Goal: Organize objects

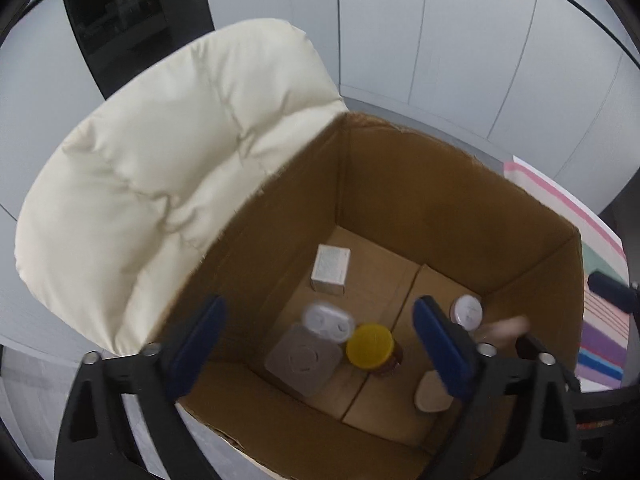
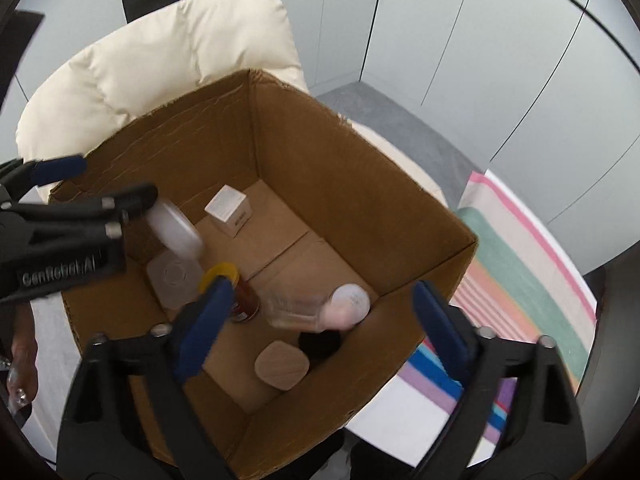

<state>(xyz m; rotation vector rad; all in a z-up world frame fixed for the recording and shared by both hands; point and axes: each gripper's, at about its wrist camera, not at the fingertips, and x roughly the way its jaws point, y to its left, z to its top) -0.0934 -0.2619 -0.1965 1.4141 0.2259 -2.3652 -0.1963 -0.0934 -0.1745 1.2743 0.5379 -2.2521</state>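
**Box filling up, both grippers empty above it**

Open cardboard box point(image 2: 360, 184) set against a cream cushioned chair point(image 1: 160, 168), flaps gone or folded, plain brown walls, floor seam visible. Already inside: small white carton point(image 1: 330, 268) near the far wall, flat grey square pad point(image 1: 302, 360) at the left, yellow-lidded amber jar point(image 1: 370, 346) upright beside it, clear bottle with a white cap point(image 2: 316, 306) lying on its side toward the right wall, beige rounded piece point(image 2: 282, 364) on the near floor. White oval case point(image 2: 174, 228) blurred just under the left gripper's tip, seemingly mid-fall or freshly let go; contact impossible to confirm.

Left gripper point(image 1: 320, 336) poised over the box, blue pads spread wide, nothing pressed between them. Right gripper point(image 2: 320, 328) likewise wide open and empty, angled down into the box.

Judged well along: several items boxed. Remaining work unclear; striped cloth point(image 2: 520, 280) at the right shows a dark object point(image 1: 610, 286) possibly still to collect.
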